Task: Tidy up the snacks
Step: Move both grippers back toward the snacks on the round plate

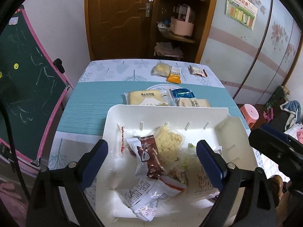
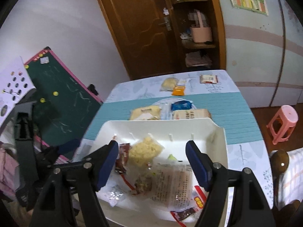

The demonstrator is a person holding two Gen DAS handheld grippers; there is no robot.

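Both the left gripper (image 1: 151,162) and the right gripper (image 2: 151,164) hover over the white rectangular plastic bin (image 1: 170,111) on the bench (image 1: 85,109), jaws spread wide and holding nothing. Inside the bin lie mixed snack packets, among them a brown wrapper (image 1: 151,157) beside a clear pouch of yellow puffed pieces (image 1: 168,141). More packets lie on the bench beyond the bin.

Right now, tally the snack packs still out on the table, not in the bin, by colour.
Pale yellow or beige: 3 (far clear pack, big bread pack, labelled pack)
Orange: 1
Blue: 1
Red and white: 1
Total: 6, all beyond the white bin.
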